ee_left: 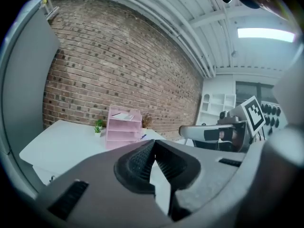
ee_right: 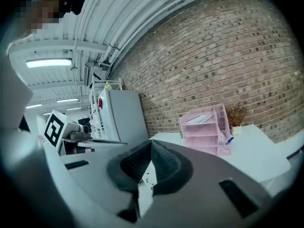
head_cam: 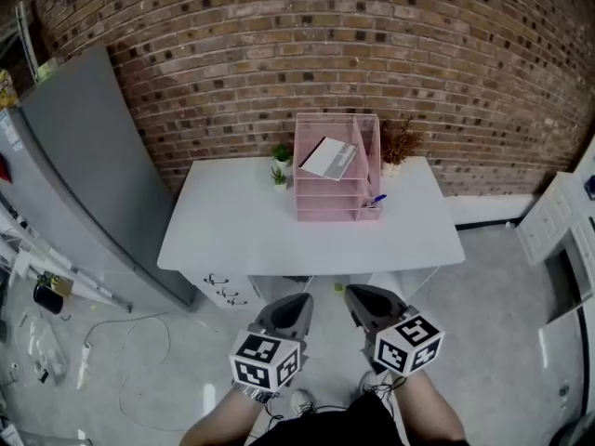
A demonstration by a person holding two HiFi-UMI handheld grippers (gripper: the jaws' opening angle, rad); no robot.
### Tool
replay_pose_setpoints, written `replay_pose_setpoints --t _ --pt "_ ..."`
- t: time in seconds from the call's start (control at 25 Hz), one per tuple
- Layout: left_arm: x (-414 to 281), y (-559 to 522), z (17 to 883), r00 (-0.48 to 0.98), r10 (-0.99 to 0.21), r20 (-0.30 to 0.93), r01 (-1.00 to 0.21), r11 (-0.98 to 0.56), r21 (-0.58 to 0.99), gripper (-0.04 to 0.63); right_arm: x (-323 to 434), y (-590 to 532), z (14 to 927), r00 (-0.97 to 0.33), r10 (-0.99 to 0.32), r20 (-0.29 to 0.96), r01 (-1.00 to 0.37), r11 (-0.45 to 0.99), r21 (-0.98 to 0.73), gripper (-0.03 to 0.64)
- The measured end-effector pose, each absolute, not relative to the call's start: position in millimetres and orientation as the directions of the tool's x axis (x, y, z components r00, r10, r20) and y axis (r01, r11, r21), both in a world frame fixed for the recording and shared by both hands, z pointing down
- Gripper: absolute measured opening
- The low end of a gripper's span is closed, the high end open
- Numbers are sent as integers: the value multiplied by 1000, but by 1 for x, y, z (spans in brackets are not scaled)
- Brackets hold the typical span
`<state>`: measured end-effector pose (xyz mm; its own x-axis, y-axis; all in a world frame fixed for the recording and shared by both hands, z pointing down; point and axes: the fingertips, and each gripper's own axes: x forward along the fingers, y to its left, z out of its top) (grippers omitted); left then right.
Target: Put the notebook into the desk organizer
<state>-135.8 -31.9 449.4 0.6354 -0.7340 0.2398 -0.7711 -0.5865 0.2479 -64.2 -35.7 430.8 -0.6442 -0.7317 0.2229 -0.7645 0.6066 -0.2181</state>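
head view: notebook (head_cam: 330,157) lies slanted in organizer (head_cam: 327,208) top tray, well ahead across desk (head_cam: 232,235); left gripper (head_cam: 300,299), right gripper (head_cam: 353,293) both closed, empty, about equally far.

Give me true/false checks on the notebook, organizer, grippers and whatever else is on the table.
1. The notebook lies in the organizer's top tray. True.
2. The left gripper holds the notebook. False: it is shut on nothing, short of the table.
3. The right gripper is shut and empty. True.
4. The green plant stands right of the organizer. False: in the head view it stands to its left.
5. A blue pen sits at the organizer's right side. True.
6. The organizer stands on the floor. False: it stands on the table, near the brick wall.
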Motion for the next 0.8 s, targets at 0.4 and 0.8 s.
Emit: replay_pose_setpoints --t 0.4,0.8 --pt "-101 -11 435 619 -751 229 -784 -572 242 6 -24 -15 411 -644 -737 205 -765 619 -177 3" --pt "-53 15 428 558 -794 240 -828 -514 224 6 22 6 407 -700 -690 183 -714 673 -192 3"
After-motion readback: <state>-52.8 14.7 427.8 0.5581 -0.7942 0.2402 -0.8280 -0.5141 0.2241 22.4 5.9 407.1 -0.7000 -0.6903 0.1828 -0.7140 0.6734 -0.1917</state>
